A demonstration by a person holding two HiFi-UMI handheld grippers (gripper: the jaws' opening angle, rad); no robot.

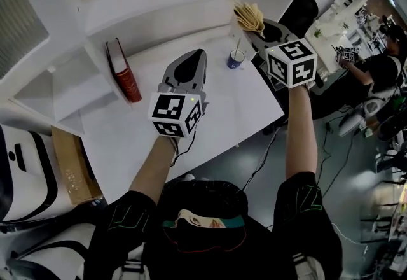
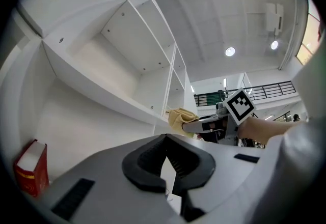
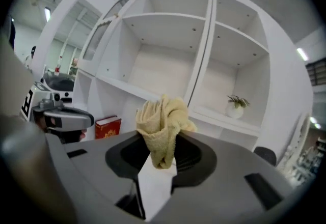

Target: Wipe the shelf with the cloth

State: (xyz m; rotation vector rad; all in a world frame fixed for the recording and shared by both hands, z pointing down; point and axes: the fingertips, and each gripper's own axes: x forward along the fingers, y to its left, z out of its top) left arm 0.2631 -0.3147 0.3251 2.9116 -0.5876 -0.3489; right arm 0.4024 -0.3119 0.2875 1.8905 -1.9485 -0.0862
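A yellow cloth (image 1: 249, 16) is bunched in my right gripper (image 1: 253, 23), which is shut on it just in front of the white shelf unit (image 1: 159, 11), near its upright divider. In the right gripper view the cloth (image 3: 163, 121) sticks up out of the right gripper (image 3: 162, 142). My left gripper (image 1: 191, 62) hangs over the white table (image 1: 127, 139), jaws together and holding nothing. The left gripper (image 2: 165, 139) looks at the empty shelf bays, with the cloth (image 2: 179, 116) to its right.
A red book (image 1: 124, 72) leans on the table by the shelf's left side. A blue cup (image 1: 236, 59) with a stick in it stands near the table's right edge. A small potted plant (image 3: 236, 106) sits in a right-hand bay. A cardboard box (image 1: 71, 170) lies on the floor at left.
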